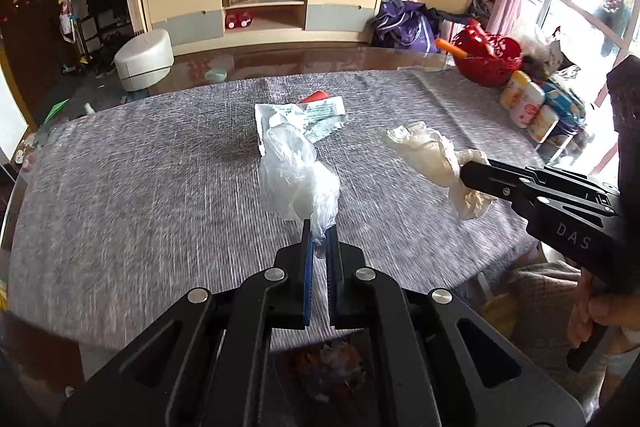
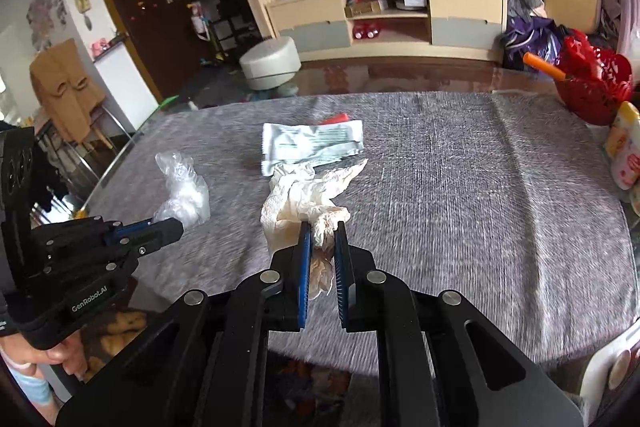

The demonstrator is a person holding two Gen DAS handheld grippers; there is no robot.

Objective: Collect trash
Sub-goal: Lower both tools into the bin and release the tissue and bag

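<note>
Now both pieces are lifted: left gripper (image 1: 319, 227) pinches the plastic bag (image 1: 294, 179), right gripper (image 2: 323, 229) clamps the crumpled tissue (image 2: 308, 195); next, a bin; the wrapper (image 2: 312, 143) waits at twelve o'clock.

Your left gripper (image 1: 319, 227) is matt black, blue ribbed pads, shiny metal pivot pins. It pinches a thin, glossy, translucent plastic bag (image 1: 294, 183). Right gripper (image 2: 323, 227) grips crumpled cream tissue paper (image 2: 304, 199). Grey cloth (image 1: 140, 167) is coarse-woven, matt; table (image 1: 280, 57) far edge is glossy brown.
</note>
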